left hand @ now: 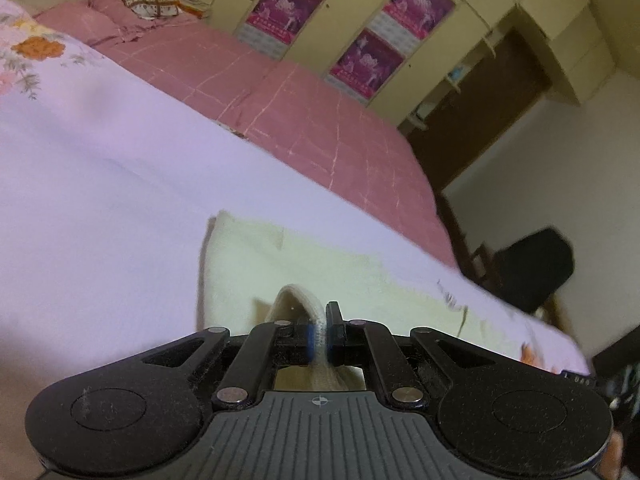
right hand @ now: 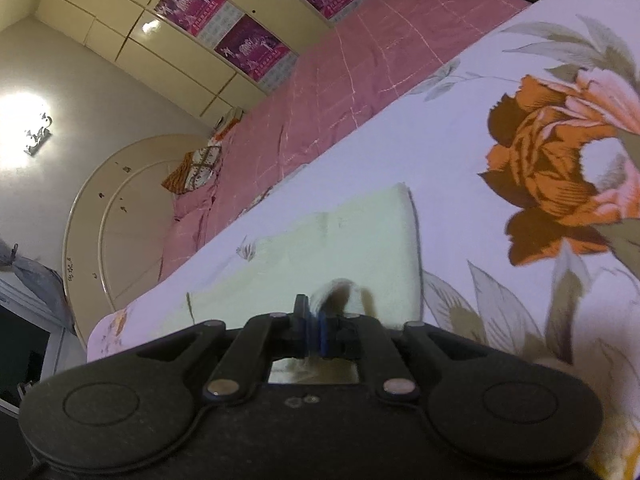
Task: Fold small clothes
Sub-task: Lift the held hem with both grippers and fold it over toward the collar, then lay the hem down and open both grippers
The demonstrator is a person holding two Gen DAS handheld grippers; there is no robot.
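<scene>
Both grippers, left (left hand: pixel 319 338) and right (right hand: pixel 315 336), pinching pale cloth (left hand: pixel 288 272) edge on bedsheet (left hand: pixel 100 184). I'd lift evenly, keep corners level, fold forward.

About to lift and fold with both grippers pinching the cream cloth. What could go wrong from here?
1. The left gripper pinches only a thin ridge of the cream cloth; it may slip out.
2. The right gripper view is blurred, so its grip looks uncertain.
3. Either could snag the floral sheet underneath.
</scene>
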